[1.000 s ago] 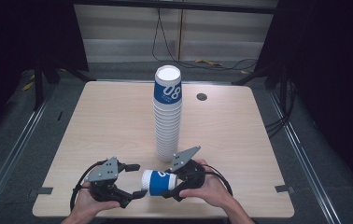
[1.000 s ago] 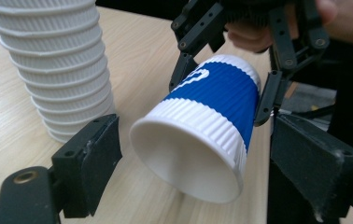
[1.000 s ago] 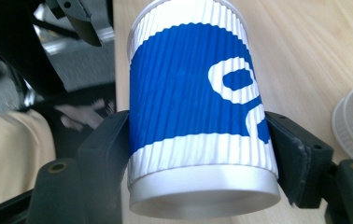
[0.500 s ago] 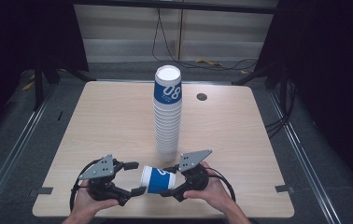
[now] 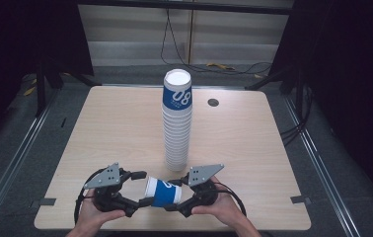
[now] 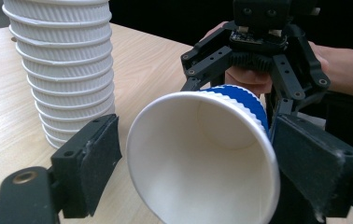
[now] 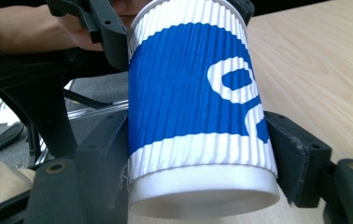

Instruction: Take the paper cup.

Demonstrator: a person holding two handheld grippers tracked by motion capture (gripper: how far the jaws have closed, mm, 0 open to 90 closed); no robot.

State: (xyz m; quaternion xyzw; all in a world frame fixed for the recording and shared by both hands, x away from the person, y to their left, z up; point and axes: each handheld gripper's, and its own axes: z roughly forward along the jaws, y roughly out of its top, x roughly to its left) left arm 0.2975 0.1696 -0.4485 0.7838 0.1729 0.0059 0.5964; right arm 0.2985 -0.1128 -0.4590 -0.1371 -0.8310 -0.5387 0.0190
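Near the counter's point(image 5: 100, 128) front edge, the right hand-held gripper point(image 5: 177, 196) clamps a blue cup point(image 5: 164, 191) sideways by its base, presenting the rim between the left hand-held gripper's point(image 5: 144, 187) open jaws, apparently for handover.

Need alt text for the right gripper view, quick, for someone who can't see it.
The right gripper is shut on the base end of a blue and white paper cup, lying sideways above a wooden table.
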